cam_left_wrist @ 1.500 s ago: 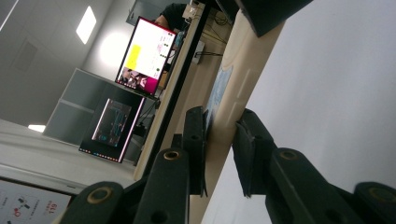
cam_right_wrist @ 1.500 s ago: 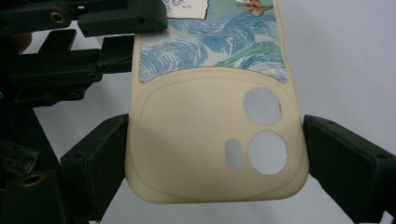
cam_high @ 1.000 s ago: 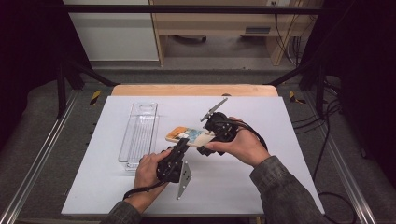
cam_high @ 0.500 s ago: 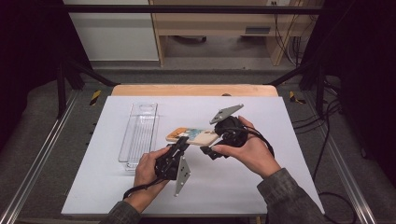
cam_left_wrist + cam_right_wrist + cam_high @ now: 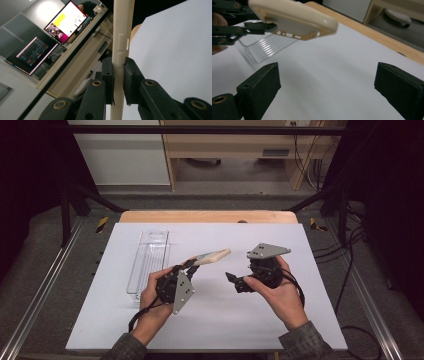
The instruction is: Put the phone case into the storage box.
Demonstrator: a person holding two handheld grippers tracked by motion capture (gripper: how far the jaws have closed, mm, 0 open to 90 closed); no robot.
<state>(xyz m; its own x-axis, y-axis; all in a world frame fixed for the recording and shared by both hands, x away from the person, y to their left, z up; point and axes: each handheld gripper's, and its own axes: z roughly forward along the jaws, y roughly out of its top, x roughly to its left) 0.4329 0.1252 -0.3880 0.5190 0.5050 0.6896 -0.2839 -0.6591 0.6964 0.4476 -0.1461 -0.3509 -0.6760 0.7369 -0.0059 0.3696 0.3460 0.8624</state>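
Cream phone case [image 5: 209, 256] stayed clamped in the left tool [image 5: 186, 268] while the right tool [image 5: 231, 278], jaws apart, had let go and drawn back, so the hand-over looked complete.

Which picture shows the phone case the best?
The right gripper view: the cream phone case shows its rim and its cut-out holes. The left gripper view shows its thin edge pinched in the jaws. The high view shows it small, above the table.

Two grippers: the left gripper [image 5: 187, 266] and the right gripper [image 5: 231, 278], one in each of two hands; one beige phone case [image 5: 210, 256]; one clear plastic tray [image 5: 148, 262]; one white table [image 5: 215, 320]; two lit screens [image 5: 65, 21]
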